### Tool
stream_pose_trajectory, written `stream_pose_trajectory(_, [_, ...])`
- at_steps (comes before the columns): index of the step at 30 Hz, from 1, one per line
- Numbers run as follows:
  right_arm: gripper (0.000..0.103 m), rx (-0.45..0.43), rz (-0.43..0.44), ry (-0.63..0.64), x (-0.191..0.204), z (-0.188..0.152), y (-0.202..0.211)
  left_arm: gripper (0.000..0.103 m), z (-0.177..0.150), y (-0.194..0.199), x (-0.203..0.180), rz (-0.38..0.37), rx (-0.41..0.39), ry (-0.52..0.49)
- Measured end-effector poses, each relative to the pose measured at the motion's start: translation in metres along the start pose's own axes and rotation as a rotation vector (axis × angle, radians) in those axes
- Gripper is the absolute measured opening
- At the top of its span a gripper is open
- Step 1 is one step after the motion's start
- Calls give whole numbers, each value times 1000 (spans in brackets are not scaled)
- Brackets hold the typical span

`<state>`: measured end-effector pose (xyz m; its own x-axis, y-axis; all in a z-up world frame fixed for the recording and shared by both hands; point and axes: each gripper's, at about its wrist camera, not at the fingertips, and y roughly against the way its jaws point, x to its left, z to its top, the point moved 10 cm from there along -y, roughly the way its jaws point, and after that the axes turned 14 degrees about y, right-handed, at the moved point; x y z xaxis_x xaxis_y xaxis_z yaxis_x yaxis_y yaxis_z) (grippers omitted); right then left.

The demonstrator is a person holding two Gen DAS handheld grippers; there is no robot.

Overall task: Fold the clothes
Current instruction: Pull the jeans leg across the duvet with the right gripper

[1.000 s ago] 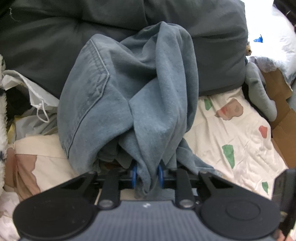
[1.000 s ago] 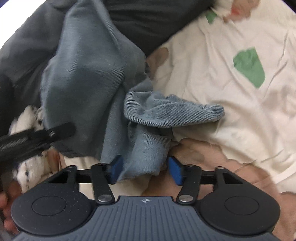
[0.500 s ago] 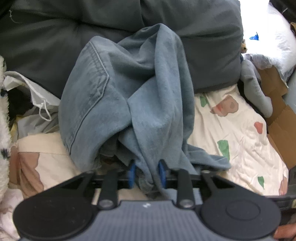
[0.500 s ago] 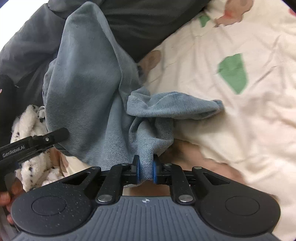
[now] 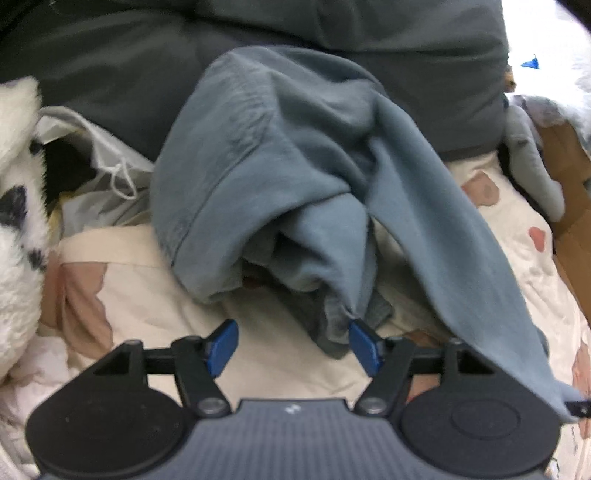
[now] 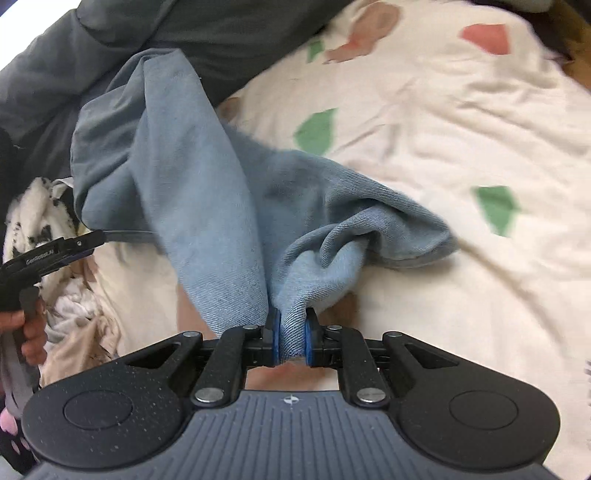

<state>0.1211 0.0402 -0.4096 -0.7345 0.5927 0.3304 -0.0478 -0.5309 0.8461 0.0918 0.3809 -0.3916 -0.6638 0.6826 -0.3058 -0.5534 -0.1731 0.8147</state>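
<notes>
The blue-grey garment [image 6: 207, 192] lies bunched on the patterned bed sheet [image 6: 461, 155], draped against a dark pillow [image 5: 332, 33]. The right gripper [image 6: 290, 341] has its jaws clenched on a fold of it; the left gripper [image 5: 291, 345] gapes, released, cloth brushing one pad. Judging by this, it is being spread out; the left needs a fresh edge.

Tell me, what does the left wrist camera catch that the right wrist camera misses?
Only the left wrist view shows the left hand-held gripper open, with blue-grey denim jeans touching just one pad, plus a white drawstring bag and cardboard. Only the right wrist view shows the right hand-held gripper shut on a denim fold, and a hand. Both show the jeans, dark grey bedding, patterned cream sheet and spotted plush.
</notes>
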Motion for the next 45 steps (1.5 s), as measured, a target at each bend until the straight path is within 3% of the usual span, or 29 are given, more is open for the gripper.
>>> stream_pose_trajectory(2, [11, -2, -23, -10, -12, -7, 15, 78, 1, -1, -1, 0, -2, 7])
stream_pose_trajectory(15, [10, -65, -179, -140, -91, -37, 86, 78, 10, 14, -12, -13, -56, -18])
stream_pose_trajectory(29, [10, -107, -345, -315, -168, -93, 140, 80, 74, 17, -36, 2, -166, -117])
stream_pose_trajectory(35, [10, -88, -363, -359, -181, -122, 135, 84, 93, -1, -56, 8, -168, -179])
stream_pose_trajectory(45, [11, -72, -341, -374, -173, -136, 130, 84, 118, -41, -85, 42, -115, -220])
